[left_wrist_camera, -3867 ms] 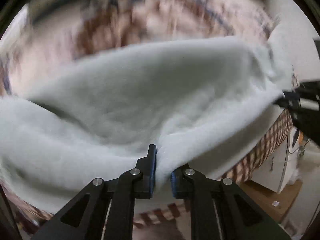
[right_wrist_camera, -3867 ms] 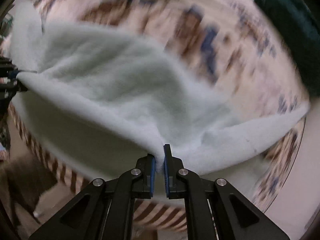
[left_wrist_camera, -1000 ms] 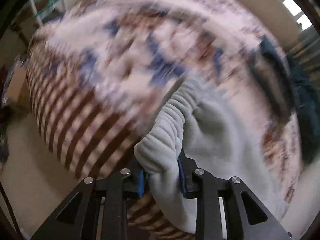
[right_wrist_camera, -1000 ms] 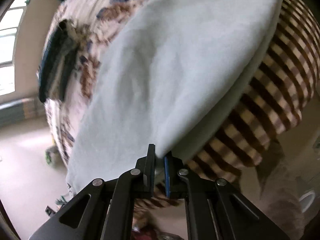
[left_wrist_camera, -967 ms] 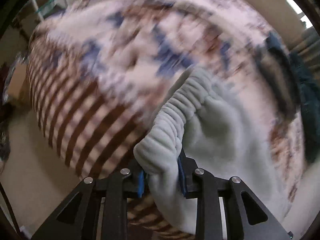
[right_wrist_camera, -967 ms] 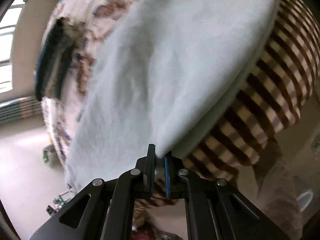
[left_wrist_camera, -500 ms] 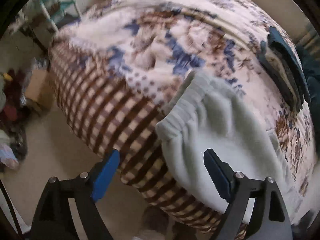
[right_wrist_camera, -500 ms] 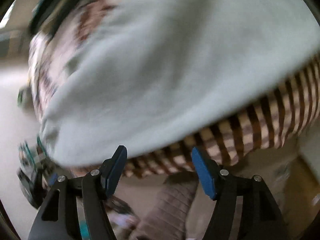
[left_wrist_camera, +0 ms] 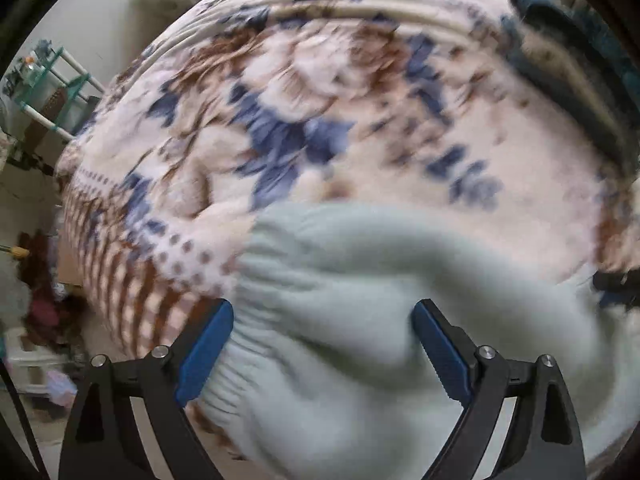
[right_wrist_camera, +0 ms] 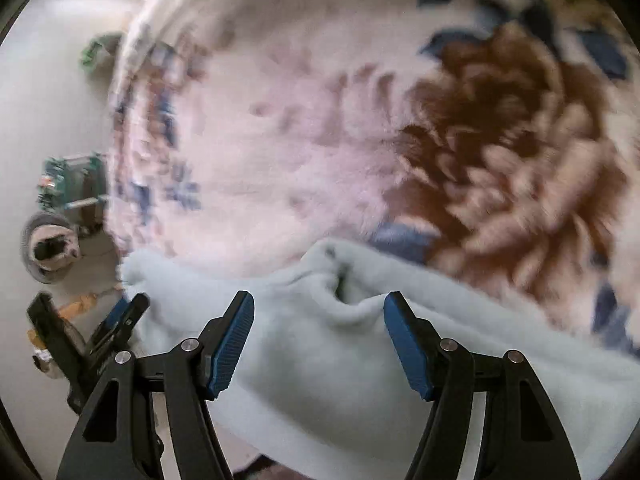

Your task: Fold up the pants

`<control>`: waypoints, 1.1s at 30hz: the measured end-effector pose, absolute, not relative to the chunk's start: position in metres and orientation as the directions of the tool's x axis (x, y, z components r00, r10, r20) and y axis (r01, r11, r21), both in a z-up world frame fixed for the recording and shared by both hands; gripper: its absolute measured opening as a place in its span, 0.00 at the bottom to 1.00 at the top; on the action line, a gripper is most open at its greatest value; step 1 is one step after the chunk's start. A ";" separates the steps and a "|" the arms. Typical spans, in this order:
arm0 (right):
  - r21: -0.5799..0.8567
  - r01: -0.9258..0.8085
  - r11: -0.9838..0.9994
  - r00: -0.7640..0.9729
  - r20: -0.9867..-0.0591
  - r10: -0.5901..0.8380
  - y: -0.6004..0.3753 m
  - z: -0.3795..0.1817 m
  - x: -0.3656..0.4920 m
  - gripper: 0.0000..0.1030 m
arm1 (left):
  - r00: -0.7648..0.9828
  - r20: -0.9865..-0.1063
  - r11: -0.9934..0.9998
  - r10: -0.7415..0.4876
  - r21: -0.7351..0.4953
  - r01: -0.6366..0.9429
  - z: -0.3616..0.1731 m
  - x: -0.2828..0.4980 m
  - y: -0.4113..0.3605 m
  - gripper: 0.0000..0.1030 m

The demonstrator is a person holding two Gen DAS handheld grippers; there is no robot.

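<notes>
Fleecy pale pants (left_wrist_camera: 360, 300) lie ungripped between both open hand-held grippers' (left_wrist_camera: 322, 344) (right_wrist_camera: 319, 338) jaws.

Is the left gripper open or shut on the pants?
Open. The left gripper has just been opening; its blue pads stand wide, clear of the pale pants lying on the floral blanket.

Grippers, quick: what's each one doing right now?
Left gripper: open, has just widened, over the pants, not gripping.
Right gripper: open, has just narrowed, pants between, not gripping.
</notes>
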State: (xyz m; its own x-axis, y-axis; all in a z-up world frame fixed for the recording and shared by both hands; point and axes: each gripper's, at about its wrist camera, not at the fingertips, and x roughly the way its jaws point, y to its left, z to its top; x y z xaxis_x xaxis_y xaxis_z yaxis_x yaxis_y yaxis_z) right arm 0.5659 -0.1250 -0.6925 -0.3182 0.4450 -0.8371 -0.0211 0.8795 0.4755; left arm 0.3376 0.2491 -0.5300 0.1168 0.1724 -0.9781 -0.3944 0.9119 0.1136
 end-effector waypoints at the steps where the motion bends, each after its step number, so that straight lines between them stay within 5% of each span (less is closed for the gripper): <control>1: 0.452 -0.052 0.890 -0.325 -0.851 0.413 -0.120 -0.697 0.565 0.24 | 0.108 -0.983 0.908 0.151 0.094 -0.407 -0.535 0.328 0.253 0.90; 2: 0.411 -0.099 0.906 -0.333 -0.872 0.359 -0.114 -0.700 0.566 0.14 | 0.101 -0.987 0.897 0.121 0.066 -0.436 -0.541 0.318 0.262 0.93; 7: 0.421 -0.059 0.905 -0.176 -0.897 0.406 -0.128 -0.667 0.586 0.00 | 0.126 -0.992 0.859 0.028 -0.041 -0.511 -0.557 0.295 0.281 0.99; 13: 0.495 -0.004 0.869 -0.254 -0.841 0.478 -0.136 -0.676 0.614 0.02 | 0.122 -0.992 0.856 0.040 -0.029 -0.517 -0.548 0.308 0.274 0.99; 14: 0.491 -0.050 0.870 -0.280 -0.843 0.459 -0.132 -0.674 0.613 0.13 | 0.125 -0.991 0.857 0.048 -0.024 -0.514 -0.545 0.312 0.273 0.99; 15: 0.487 -0.068 0.871 -0.300 -0.843 0.448 -0.129 -0.676 0.612 0.37 | 0.130 -0.990 0.858 0.059 -0.016 -0.513 -0.539 0.314 0.272 0.99; 17: 0.477 -0.075 0.876 -0.351 -0.835 0.424 -0.132 -0.684 0.608 0.67 | 0.155 -0.983 0.860 0.099 0.007 -0.510 -0.518 0.314 0.265 0.98; 19: 0.484 -0.099 0.870 -0.404 -0.818 0.409 -0.127 -0.694 0.604 0.67 | 0.177 -0.972 0.863 0.156 0.047 -0.503 -0.495 0.316 0.255 0.98; 20: 0.498 -0.107 0.861 -0.434 -0.802 0.410 -0.121 -0.701 0.599 0.62 | 0.189 -0.967 0.865 0.171 0.055 -0.499 -0.487 0.318 0.249 0.98; 21: 0.498 -0.136 0.856 -0.444 -0.803 0.397 -0.113 -0.706 0.594 0.38 | 0.199 -0.963 0.867 0.180 0.059 -0.495 -0.480 0.321 0.244 0.98; 24: 0.390 -0.317 0.865 -0.401 -0.881 0.251 -0.084 -0.707 0.580 0.19 | 0.231 -0.959 0.884 0.161 0.037 -0.466 -0.469 0.336 0.226 0.98; 25: 0.362 -0.326 0.873 -0.361 -0.901 0.239 -0.082 -0.699 0.580 0.06 | 0.222 -0.962 0.887 0.160 0.042 -0.459 -0.474 0.340 0.225 0.98; 28: 0.321 -0.305 0.897 -0.200 -0.942 0.270 -0.091 -0.663 0.601 0.05 | 0.196 -0.970 0.891 0.143 0.040 -0.453 -0.492 0.343 0.230 0.98; 33: 0.306 -0.321 0.896 -0.246 -0.941 0.233 -0.092 -0.682 0.601 0.06 | 0.122 -0.979 0.887 0.163 0.092 -0.453 -0.520 0.334 0.244 0.98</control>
